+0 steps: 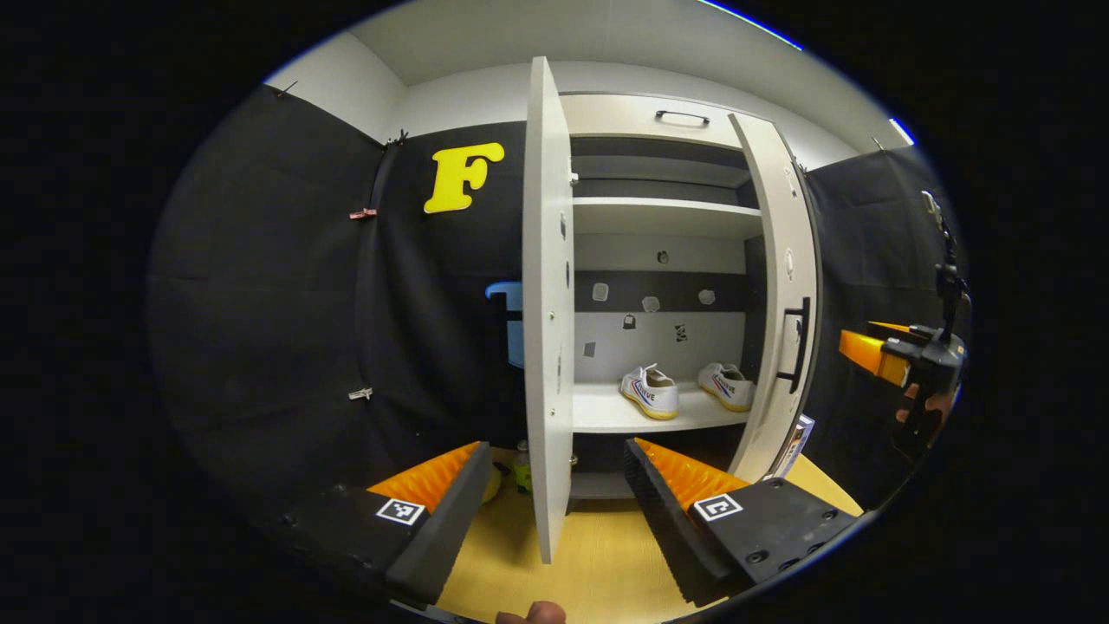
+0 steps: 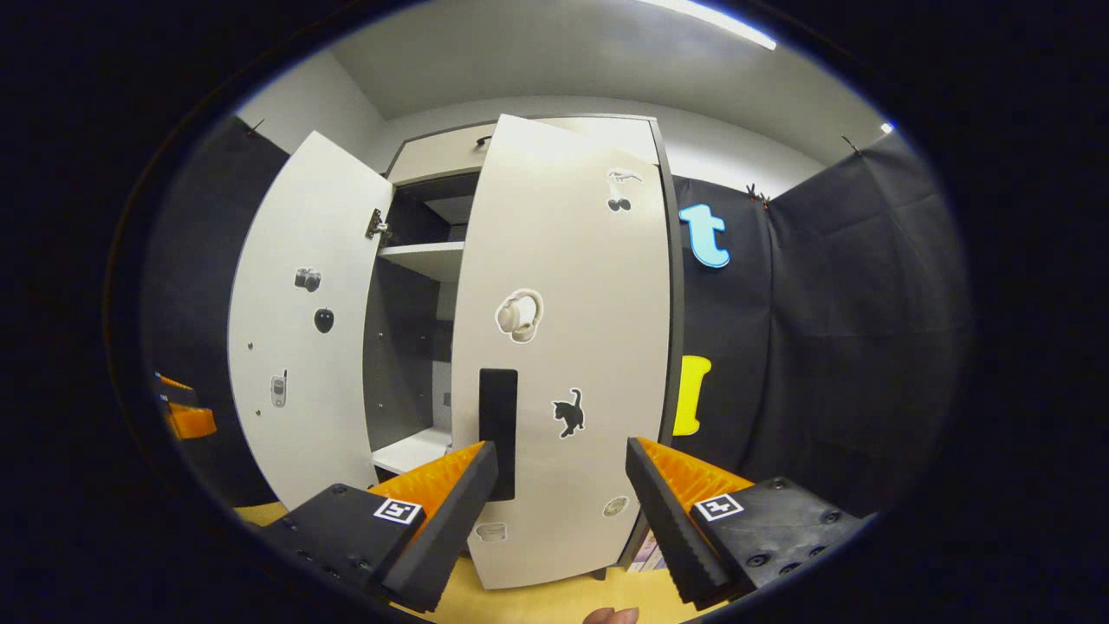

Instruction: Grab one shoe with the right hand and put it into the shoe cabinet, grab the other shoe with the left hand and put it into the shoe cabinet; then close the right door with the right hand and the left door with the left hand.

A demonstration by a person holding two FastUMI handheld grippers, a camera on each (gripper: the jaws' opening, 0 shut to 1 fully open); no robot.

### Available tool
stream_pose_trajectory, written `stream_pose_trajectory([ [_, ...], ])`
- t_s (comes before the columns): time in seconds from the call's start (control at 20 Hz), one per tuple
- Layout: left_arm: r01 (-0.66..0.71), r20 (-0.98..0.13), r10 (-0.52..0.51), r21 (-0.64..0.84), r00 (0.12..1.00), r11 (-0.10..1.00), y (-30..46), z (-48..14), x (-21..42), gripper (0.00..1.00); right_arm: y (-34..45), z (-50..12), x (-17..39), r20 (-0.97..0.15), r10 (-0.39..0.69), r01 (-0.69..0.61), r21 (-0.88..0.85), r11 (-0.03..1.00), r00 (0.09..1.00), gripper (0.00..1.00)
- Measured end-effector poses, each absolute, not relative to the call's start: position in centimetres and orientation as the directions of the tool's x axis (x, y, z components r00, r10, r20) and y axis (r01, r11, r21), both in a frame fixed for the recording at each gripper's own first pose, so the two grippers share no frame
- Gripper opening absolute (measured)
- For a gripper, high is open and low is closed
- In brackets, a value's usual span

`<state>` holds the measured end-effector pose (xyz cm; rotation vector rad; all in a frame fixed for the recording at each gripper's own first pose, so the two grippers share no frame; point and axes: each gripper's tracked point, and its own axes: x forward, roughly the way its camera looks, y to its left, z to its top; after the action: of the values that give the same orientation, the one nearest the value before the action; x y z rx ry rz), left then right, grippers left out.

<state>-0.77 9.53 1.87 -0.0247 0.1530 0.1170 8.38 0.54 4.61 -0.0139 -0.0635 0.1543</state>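
**Both shoes shelved, doors not yet shut**

Already the two shoes are inside the shoe cabinet: in the left gripper view one shoe sits near the middle of the lower shelf and the other shoe lies just beside it, toward the shelf's right end. Both point inward and neither is held.

What remains, judging by the frames, is the closing of the doors. The right door stands partly swung in, and the right gripper faces its outer side with its fingers apart and nothing between them; the finger on the left of that view overlaps the lower end of the dark door handle, though contact cannot be confirmed. That door looks to be the step in hand.

The left door stands wide open, seen edge-on in the left gripper view, between the spread fingers of the left gripper, which grips nothing. Whether either finger touches the door's edge cannot be told.
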Motion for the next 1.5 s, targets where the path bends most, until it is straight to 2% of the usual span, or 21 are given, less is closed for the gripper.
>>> stream_pose_trajectory([
  [0.15,-0.145,-0.136,0.142,-0.014,0.980,0.989,12.0,2.4,0.3,0.96,3.1,3.6,6.8,0.022,0.230,-0.231,0.111,0.967,0.973,0.98],
  [0.3,-0.173,-0.118,0.169,-0.024,0.978,0.985,14.7,3.1,1.2,0.96,3.2,2.0,6.3,-0.029,0.223,-0.221,0.072,0.973,0.974,0.98],
  [0.55,-0.227,-0.090,0.224,-0.024,0.970,0.974,18.7,2.8,4.0,0.96,3.7,2.6,5.1,-0.003,0.212,-0.211,0.096,0.973,0.977,0.97],
  [0.85,-0.219,-0.080,0.217,-0.007,0.973,0.976,20.7,2.6,7.8,0.95,2.5,2.4,4.7,-0.010,0.165,-0.162,0.148,0.976,0.986,0.97],
  [1.5,-0.199,-0.079,0.196,-0.034,0.977,0.979,18.5,3.5,7.8,0.92,-0.8,1.1,5.8,-0.073,0.051,-0.042,0.119,0.992,0.996,0.97],
])
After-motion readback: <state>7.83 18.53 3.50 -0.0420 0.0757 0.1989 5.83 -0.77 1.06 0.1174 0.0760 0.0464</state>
